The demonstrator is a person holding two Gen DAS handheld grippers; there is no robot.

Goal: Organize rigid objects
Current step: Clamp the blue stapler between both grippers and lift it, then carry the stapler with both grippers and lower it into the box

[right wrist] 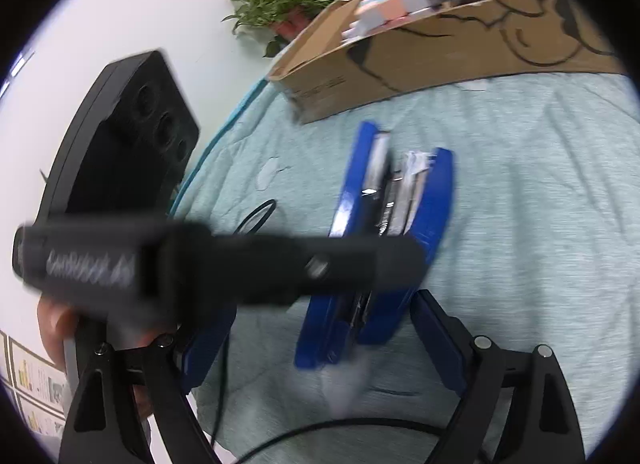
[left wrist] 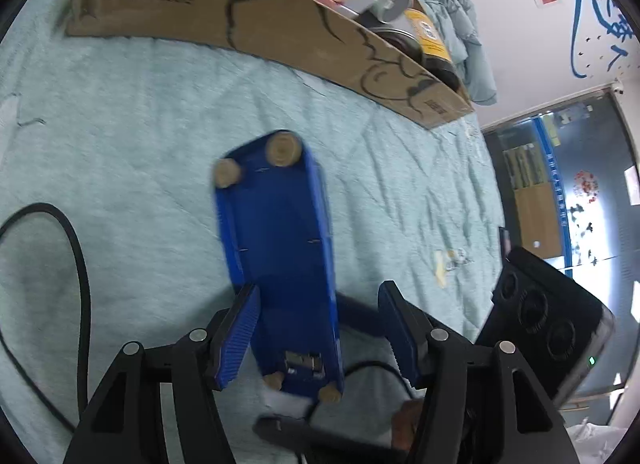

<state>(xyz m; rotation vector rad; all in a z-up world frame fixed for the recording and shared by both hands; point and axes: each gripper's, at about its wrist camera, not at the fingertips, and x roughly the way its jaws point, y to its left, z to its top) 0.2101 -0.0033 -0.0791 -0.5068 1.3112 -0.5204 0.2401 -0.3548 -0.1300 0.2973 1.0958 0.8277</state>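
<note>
Left wrist view shows the blue stapler [left wrist: 280, 256] between the two blue fingers of the left gripper [left wrist: 316, 332]. We see its underside, with small round tan feet. The fingers stand apart, and I cannot tell if they touch it. It is over the light green blanket [left wrist: 140, 136], near the cardboard box [left wrist: 260, 20] full of things. Right wrist view shows the stapler [right wrist: 400, 224] side-on, with the right gripper [right wrist: 316, 348] spread wide and holding nothing.

Right wrist view: black bar [right wrist: 216, 264] motion-blurred, its lettering unreadable, hiding the blue stapler [right wrist: 384, 248] midsection. Cardboard box [right wrist: 440, 52] contents cut off at top edge.
</note>
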